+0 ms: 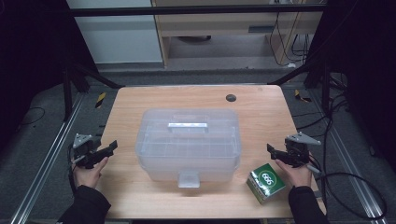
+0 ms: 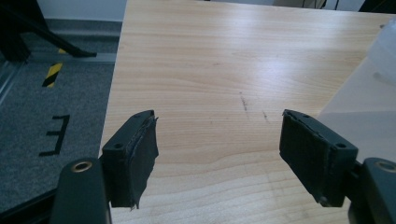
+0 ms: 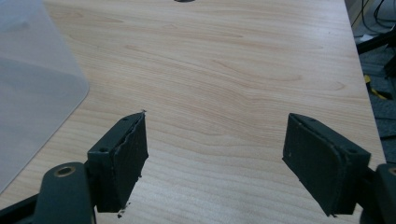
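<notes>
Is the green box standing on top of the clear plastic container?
No, the green box stands on the wooden table, beside the near right corner of the clear plastic container.

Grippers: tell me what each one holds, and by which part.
Nothing is held. The left gripper and right gripper both stand open over bare table, either side of the bin; the green box lies untouched.

Beyond my tabletop (image 1: 140, 196) sits a pale wooden cabinet (image 1: 224, 28) — cables (image 1: 289, 37) hang beside it, and yellow-black tape (image 1: 100, 99) marks the grey floor (image 1: 42, 154).
</notes>
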A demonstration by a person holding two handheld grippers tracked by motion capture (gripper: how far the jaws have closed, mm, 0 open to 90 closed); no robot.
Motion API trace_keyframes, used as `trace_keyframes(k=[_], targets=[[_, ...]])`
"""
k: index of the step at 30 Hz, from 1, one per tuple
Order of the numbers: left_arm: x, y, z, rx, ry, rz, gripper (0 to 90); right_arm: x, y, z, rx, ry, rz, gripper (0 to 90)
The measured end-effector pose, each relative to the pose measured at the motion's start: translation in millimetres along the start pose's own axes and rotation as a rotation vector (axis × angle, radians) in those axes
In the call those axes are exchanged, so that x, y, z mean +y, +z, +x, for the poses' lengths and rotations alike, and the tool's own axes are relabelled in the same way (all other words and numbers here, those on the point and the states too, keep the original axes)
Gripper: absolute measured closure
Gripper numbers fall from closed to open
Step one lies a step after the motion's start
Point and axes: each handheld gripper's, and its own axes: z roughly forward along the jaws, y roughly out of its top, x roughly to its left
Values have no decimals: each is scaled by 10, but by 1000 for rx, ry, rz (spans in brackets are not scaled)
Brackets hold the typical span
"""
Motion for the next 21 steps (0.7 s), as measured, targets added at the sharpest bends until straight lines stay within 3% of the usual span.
trace_keyframes(k=[6, 15, 19, 21], targets=[[36, -85, -117, -22, 70, -9, 281, 10, -90, 56, -4, -32, -22, 213], [82, -168, -191, -52, 124, -23, 296, 28, -107, 131, 15, -56, -22, 215], [131, -179, -228, -62, 171, -9, 277, 27, -110, 167, 27, -77, -12, 217], [165, -197, -272, -63, 215, -12, 267, 27, -114, 174, 27, -82, -12, 216]])
